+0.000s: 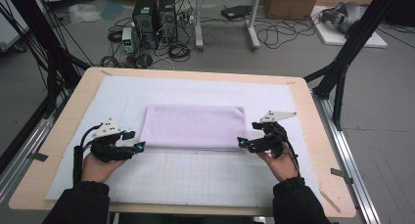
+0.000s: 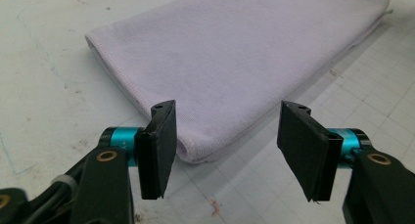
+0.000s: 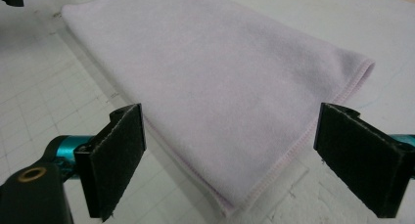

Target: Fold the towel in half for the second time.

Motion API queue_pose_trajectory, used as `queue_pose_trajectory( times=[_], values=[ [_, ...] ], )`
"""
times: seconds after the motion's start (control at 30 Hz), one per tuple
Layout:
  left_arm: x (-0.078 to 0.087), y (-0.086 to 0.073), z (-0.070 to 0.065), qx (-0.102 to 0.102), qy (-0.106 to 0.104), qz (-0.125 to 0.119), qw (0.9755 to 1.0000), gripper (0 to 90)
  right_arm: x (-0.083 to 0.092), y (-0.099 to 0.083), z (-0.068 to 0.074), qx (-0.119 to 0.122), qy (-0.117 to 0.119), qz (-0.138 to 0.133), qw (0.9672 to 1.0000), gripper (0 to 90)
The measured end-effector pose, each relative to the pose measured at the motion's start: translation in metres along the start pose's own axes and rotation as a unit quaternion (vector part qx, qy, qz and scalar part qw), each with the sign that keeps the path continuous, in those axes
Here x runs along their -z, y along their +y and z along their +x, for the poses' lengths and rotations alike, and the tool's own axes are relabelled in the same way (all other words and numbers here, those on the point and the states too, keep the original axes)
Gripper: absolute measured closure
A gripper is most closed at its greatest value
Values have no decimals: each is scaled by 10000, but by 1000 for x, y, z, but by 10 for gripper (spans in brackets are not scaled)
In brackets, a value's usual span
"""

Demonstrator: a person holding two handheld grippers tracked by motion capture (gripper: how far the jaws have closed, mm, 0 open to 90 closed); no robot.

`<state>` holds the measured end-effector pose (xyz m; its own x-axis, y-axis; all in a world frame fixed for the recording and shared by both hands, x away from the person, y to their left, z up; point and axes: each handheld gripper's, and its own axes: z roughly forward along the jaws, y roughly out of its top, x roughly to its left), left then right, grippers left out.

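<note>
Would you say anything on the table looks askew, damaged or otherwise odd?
Nothing stands out. The towel lies flat and neatly folded on the mat, with the open left gripper and right gripper at its near corners.

Beyond the table's far edge, two computer towers [image 1: 155, 19] stand on the floor among tangled cables [image 1: 178, 51]; a cardboard box [image 1: 289, 4] sits farther right.

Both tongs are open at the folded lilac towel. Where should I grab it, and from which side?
Take the towel by its two near corners, each tongs coming in low from the person's side: left tongs on the rounded folded corner, right tongs on the stitched corner. Both already straddle them, and I'd guess the stacked layers pinch together.
</note>
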<state>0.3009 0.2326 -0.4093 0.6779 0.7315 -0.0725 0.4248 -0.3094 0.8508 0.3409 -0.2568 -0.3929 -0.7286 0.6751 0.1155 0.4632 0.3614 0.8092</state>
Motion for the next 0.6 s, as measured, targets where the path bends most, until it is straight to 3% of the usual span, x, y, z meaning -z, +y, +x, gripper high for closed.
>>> queue_pose_trajectory(
  times=[0.3, 0.6],
  values=[
    [10, -4, -7, -65, 187, -63, 9998, 343, 6, -23, -4, -140, 12, 33, 9999, 110],
    [15, -8, -15, -122, 127, -64, 9998, 334, 14, -30, 1, -97, 10, -126, 9999, 110]
  ],
)
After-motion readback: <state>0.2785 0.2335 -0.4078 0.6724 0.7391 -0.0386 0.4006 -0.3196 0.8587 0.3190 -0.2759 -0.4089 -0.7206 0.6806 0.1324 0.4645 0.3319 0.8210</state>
